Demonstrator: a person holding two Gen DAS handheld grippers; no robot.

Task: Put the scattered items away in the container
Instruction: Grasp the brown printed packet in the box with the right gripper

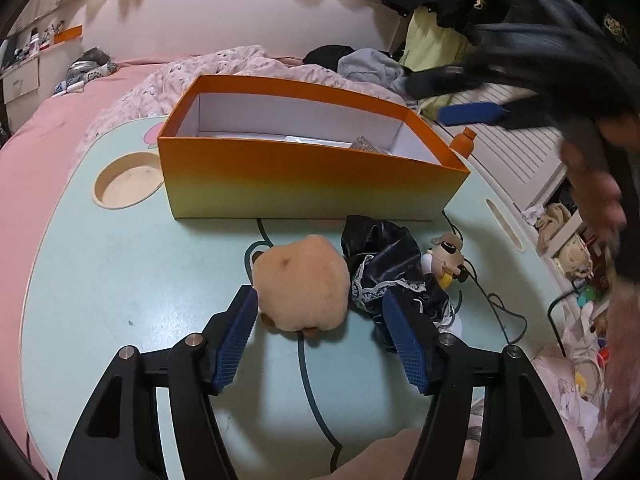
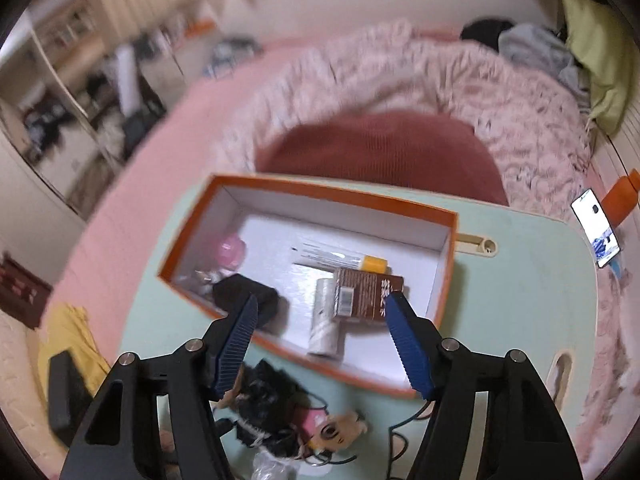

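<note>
An orange box (image 1: 280, 184) with a white inside stands on the pale green lap table (image 1: 120, 272). My left gripper (image 1: 318, 312) is open, low over the table, its jaws on either side of a round tan plush (image 1: 304, 284). Right of the plush lie a black lacy cloth (image 1: 384, 260) and a small dog figure (image 1: 444, 258). My right gripper (image 2: 322, 312) is open and empty above the box (image 2: 450, 264), which holds a brown packet (image 2: 366, 294), a white roll (image 2: 326, 324), a tube (image 2: 340, 258), a black item (image 2: 246, 296) and a pink item (image 2: 231, 250). The right gripper also shows in the left wrist view (image 1: 472, 114), blurred.
A thin dark cable (image 1: 492, 300) runs over the table by the dog figure. A round cup recess (image 1: 126, 180) is at the table's left. A phone (image 2: 596, 232) and an orange bottle (image 2: 622, 196) stand beyond the table's right edge. Pink bedding (image 2: 400, 80) surrounds the table.
</note>
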